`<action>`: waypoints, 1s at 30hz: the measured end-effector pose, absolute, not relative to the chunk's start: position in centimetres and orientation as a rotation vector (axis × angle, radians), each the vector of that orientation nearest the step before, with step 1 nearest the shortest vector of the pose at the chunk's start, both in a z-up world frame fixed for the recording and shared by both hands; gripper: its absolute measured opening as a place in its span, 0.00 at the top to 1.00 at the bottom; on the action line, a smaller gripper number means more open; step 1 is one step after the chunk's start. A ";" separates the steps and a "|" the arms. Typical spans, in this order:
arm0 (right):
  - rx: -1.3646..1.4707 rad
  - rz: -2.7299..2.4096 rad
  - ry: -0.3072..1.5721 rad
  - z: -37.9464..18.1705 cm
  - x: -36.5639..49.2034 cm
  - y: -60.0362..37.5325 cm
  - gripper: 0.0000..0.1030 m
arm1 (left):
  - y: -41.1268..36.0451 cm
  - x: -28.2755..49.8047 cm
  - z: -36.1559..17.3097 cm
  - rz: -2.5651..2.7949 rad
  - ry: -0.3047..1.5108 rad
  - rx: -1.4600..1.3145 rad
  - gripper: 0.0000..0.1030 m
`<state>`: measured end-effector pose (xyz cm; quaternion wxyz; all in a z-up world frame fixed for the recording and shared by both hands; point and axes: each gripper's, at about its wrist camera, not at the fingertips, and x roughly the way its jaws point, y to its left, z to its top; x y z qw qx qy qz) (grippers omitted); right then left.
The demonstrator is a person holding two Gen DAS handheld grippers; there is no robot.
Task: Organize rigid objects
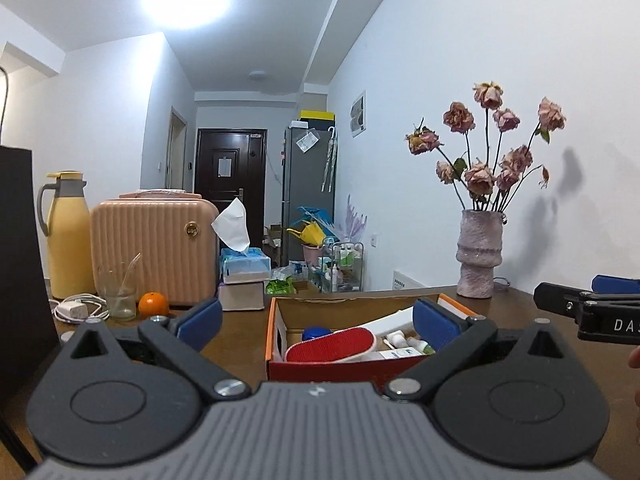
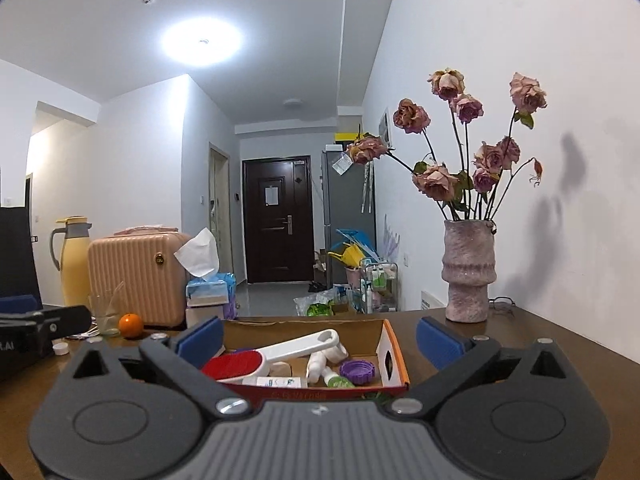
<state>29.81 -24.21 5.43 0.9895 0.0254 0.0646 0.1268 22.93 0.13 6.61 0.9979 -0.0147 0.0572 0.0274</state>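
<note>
An open cardboard box [image 1: 274, 322] with orange and red sides sits on the brown table just ahead of both grippers. Inside lie a red lint brush [image 2: 236, 364] with a white handle, a purple lid [image 2: 359, 371], small white bottles [image 2: 320, 362] and a blue cap [image 1: 314, 333]. My left gripper [image 1: 316, 322] is open, its blue pads [image 1: 200, 318] astride the near part of the box with nothing between them. My right gripper [image 2: 320, 343] is open too and holds nothing, facing the same box [image 2: 391, 354] from slightly further right. Each gripper shows at the edge of the other's view.
A pink vase of dried roses [image 2: 468, 272] stands at the back right by the wall, with spectacles [image 2: 502, 303] beside it. To the left are a pink ribbed case [image 1: 154, 252], a yellow flask [image 1: 68, 236], a glass [image 1: 118, 292], an orange [image 1: 153, 304], a tissue box [image 1: 244, 266] and a white charger [image 1: 76, 308].
</note>
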 end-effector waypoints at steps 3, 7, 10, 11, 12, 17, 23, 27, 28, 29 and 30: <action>0.036 0.252 0.123 5.8 28.3 -23.9 0.00 | 0.4 21.8 6.6 0.043 0.115 -0.039 0.00; 0.019 0.244 0.112 6.4 26.9 -23.5 0.00 | 0.6 20.9 6.6 0.029 0.111 -0.028 0.00; 0.003 0.241 0.126 6.6 26.2 -22.9 0.00 | 0.8 20.1 6.7 0.018 0.127 -0.025 0.00; -0.003 0.243 0.141 6.5 25.8 -22.8 0.00 | 0.9 19.5 6.6 0.001 0.129 -0.022 0.00; -0.007 0.245 0.163 6.4 25.5 -22.6 0.00 | 1.0 18.9 6.4 -0.019 0.130 -0.020 0.00; 0.018 0.293 0.206 5.4 21.9 -22.1 0.00 | 1.8 14.6 5.5 -0.003 0.112 -0.037 0.00; -0.025 0.299 0.209 3.3 15.9 -21.3 0.00 | 3.2 9.3 3.6 0.037 0.154 -0.056 0.00; 0.025 0.249 0.237 1.9 11.9 -21.7 0.00 | 2.8 6.7 2.8 0.008 0.176 0.008 0.00; 0.055 0.222 0.236 1.5 10.7 -21.7 0.00 | 2.8 6.2 2.7 0.005 0.181 0.010 0.00; 0.066 0.216 0.242 1.3 9.9 -21.7 0.00 | 2.9 5.7 2.7 0.005 0.189 0.006 0.00; 0.070 0.211 0.252 1.2 9.3 -21.6 0.00 | 2.9 5.1 2.6 -0.001 0.197 0.004 0.00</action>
